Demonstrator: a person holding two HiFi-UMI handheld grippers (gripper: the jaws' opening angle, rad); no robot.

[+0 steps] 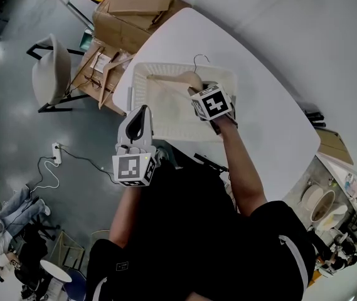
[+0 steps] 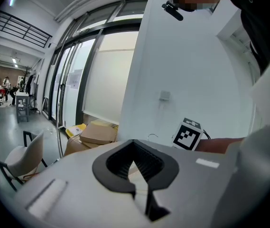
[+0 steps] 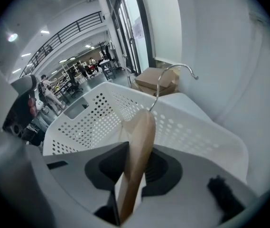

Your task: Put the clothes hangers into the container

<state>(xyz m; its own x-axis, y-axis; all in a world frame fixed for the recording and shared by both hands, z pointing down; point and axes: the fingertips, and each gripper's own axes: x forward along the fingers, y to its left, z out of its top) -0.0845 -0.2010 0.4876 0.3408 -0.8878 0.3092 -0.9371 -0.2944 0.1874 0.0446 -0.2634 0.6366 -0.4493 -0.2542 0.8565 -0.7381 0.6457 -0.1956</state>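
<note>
The right gripper (image 3: 134,167) keeps its jaws half open, loose around the hanger (image 3: 142,137) standing in the basket (image 3: 89,120), likely to drop it there, while the left gripper (image 2: 135,163), jaws together and empty, waits near the basket.

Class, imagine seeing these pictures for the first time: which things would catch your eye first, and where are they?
A wooden clothes hanger stands between the jaws of the right gripper, above the white perforated basket on the white table. The left gripper is held by the table's near edge beside the basket, jaws together, nothing in them.
</note>
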